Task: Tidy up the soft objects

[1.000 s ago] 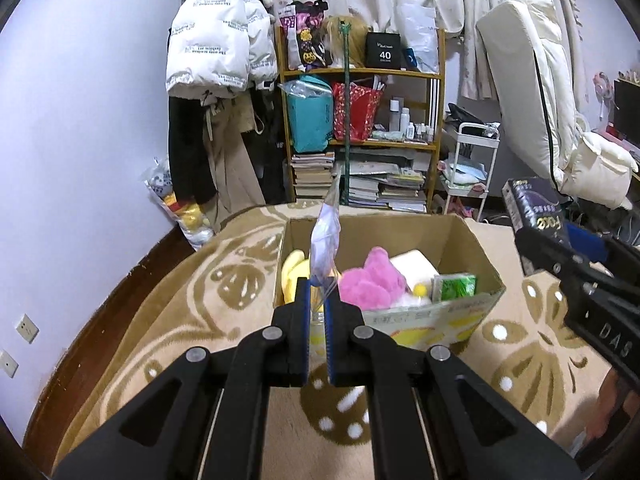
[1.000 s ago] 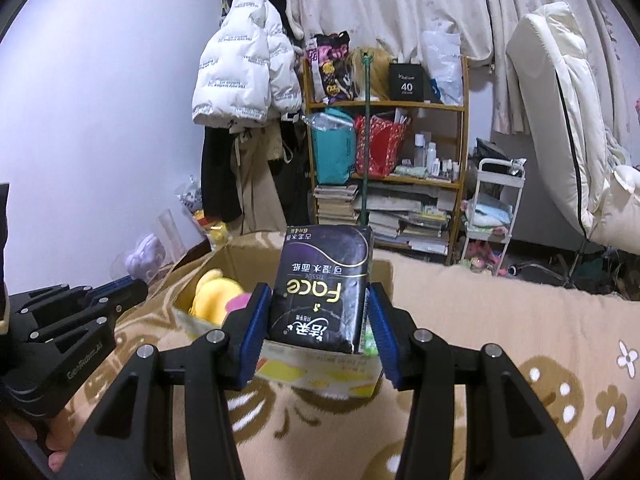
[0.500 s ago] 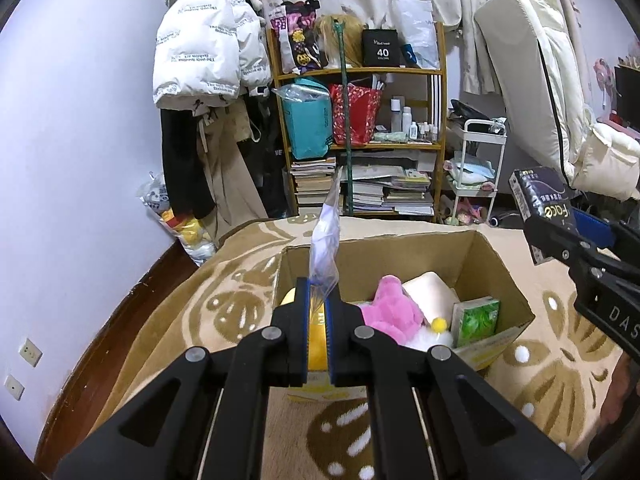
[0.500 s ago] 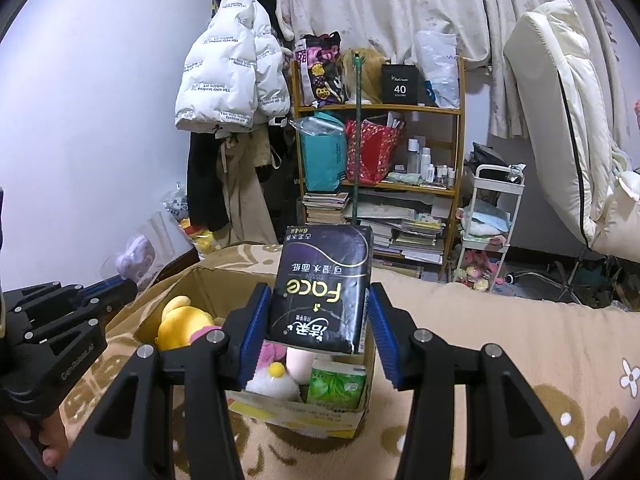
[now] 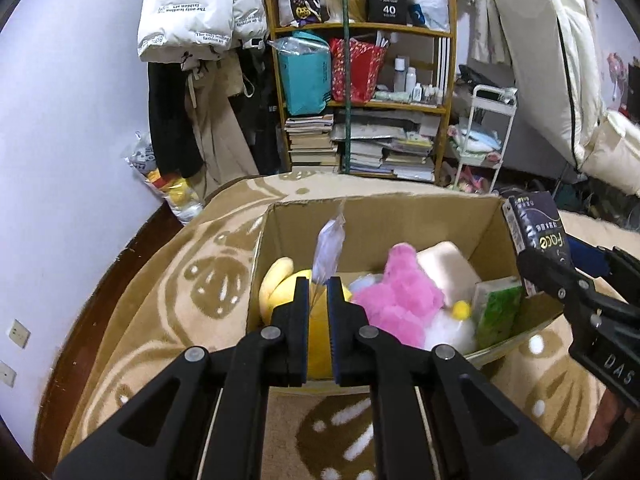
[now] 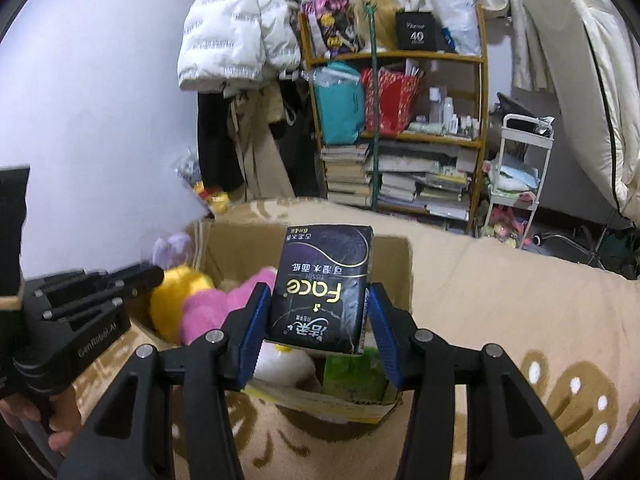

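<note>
My left gripper (image 5: 318, 292) is shut on a clear plastic bag (image 5: 330, 246) and holds it over the near left part of an open cardboard box (image 5: 400, 216). In the box lie a yellow plush (image 5: 280, 284), a pink plush (image 5: 400, 292), a white pad (image 5: 444, 264) and a green tissue pack (image 5: 498, 308). My right gripper (image 6: 318, 316) is shut on a black Face tissue pack (image 6: 324, 284), held upright over the box's near edge (image 6: 352, 404). The black pack also shows in the left wrist view (image 5: 536, 240).
The box stands on a beige patterned blanket (image 5: 192, 280). Behind it are a wooden shelf with books and bags (image 5: 360, 100), hanging coats (image 5: 200, 40), a white cart (image 5: 480, 140) and a cream recliner (image 5: 560, 80). A bag of toys (image 5: 172, 188) leans on the left wall.
Both grippers have moved forward and down over the box. The plastic bag and the black tissue pack now hang lower, over the box contents.
</note>
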A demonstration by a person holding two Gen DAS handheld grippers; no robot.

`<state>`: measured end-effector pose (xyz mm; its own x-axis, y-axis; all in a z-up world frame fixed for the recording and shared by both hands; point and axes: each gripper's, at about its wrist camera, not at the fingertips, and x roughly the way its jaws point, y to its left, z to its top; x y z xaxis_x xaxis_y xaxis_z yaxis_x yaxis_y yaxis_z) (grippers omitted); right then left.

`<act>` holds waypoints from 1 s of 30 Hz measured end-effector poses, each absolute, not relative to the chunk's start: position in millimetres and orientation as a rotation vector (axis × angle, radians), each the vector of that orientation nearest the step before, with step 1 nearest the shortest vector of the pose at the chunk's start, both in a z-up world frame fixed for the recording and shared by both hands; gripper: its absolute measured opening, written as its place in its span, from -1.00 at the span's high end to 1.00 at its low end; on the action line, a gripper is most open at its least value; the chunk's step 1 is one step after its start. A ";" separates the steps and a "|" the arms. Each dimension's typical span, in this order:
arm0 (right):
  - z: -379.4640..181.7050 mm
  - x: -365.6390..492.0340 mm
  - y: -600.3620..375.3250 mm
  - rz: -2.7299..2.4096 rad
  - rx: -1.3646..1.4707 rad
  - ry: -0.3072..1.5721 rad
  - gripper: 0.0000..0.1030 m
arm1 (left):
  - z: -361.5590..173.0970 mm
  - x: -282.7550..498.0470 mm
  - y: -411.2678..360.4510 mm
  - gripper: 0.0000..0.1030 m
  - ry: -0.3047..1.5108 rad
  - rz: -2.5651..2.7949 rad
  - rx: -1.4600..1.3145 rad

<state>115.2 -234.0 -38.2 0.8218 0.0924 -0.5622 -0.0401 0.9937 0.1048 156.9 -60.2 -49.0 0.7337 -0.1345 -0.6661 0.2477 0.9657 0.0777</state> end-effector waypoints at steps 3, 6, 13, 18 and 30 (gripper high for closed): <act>-47.7 118.6 -231.3 0.082 0.081 0.631 -0.03 | -53.2 160.3 -61.7 0.74 0.742 -0.214 0.173; -53.2 121.6 -232.0 0.103 0.094 0.657 -0.04 | -53.9 160.4 -61.2 0.61 0.753 -0.220 0.167; -58.3 116.2 -238.9 0.117 0.122 0.665 -0.13 | -56.9 161.2 -54.2 0.33 0.794 -0.175 0.157; -49.9 108.0 -241.3 0.112 0.130 0.645 -0.17 | -49.6 154.5 -47.8 -0.24 0.776 -0.183 0.123; -19.9 78.4 -240.0 0.084 0.115 0.584 -0.40 | -21.3 123.6 -32.9 -0.66 0.701 -0.155 0.112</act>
<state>78.4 -240.0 -19.9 0.8309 0.1115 -0.5452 -0.0464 0.9902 0.1318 123.6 -32.9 -21.3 0.7534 -0.1039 -0.6493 0.1792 0.9825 0.0507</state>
